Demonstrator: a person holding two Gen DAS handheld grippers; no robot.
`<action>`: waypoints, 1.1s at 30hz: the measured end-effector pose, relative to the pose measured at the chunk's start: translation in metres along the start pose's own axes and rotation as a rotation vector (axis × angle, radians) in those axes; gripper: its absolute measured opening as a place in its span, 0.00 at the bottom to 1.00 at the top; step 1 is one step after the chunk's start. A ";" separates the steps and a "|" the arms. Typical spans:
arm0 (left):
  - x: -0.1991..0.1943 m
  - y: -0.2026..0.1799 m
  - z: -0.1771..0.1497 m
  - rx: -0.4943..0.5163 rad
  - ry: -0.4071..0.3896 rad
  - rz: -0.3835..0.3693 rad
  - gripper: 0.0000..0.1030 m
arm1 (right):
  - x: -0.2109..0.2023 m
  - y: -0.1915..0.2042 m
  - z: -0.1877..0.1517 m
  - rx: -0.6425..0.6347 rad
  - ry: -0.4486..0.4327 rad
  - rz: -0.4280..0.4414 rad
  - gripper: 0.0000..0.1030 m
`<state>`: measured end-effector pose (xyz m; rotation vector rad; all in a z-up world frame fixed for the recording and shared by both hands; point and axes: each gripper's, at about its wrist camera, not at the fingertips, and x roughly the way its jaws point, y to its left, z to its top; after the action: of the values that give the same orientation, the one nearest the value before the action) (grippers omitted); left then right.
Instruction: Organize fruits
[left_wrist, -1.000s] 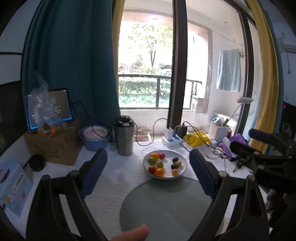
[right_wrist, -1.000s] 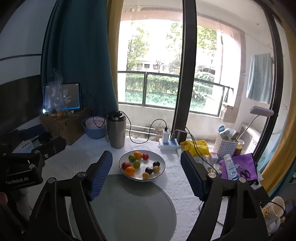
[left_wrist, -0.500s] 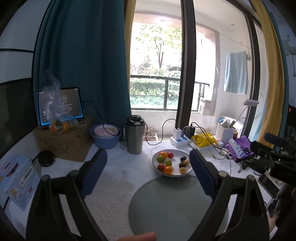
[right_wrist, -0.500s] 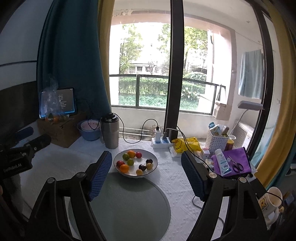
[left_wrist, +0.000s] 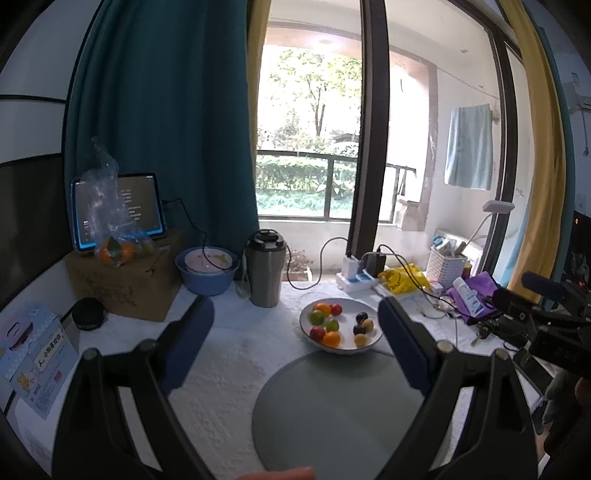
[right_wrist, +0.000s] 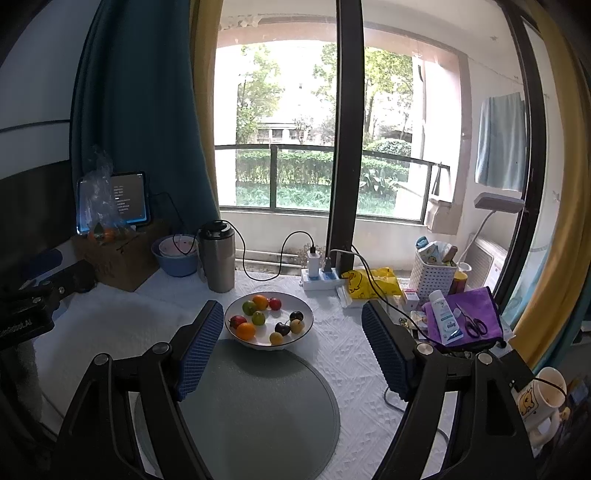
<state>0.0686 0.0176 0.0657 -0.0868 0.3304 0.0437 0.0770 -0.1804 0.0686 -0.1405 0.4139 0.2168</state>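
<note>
Fruits (right_wrist: 266, 320) in bowl (right_wrist: 303, 314) | white tablecloth (right_wrist: 351, 354) by window (right_wrist: 314, 129) | both tongs spread

The left gripper (left_wrist: 295, 332) hovers level with its jaws spread wide, nothing between the blue pads (left_wrist: 404, 347). The right gripper (right_wrist: 288, 343) hovers likewise, jaws wide and empty; in the left view it shows at 3 o'clock, well apart.
</note>
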 end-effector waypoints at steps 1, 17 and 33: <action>0.000 0.000 0.000 0.000 -0.001 -0.001 0.89 | 0.000 -0.001 0.000 0.001 0.000 0.000 0.78; -0.001 -0.001 0.002 0.006 -0.008 -0.009 0.89 | -0.001 -0.001 0.000 0.000 -0.001 -0.002 0.78; 0.000 -0.005 0.002 0.010 -0.006 -0.019 0.89 | -0.004 -0.007 0.000 0.005 -0.001 -0.007 0.78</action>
<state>0.0697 0.0133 0.0676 -0.0795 0.3240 0.0233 0.0750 -0.1879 0.0708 -0.1368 0.4132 0.2089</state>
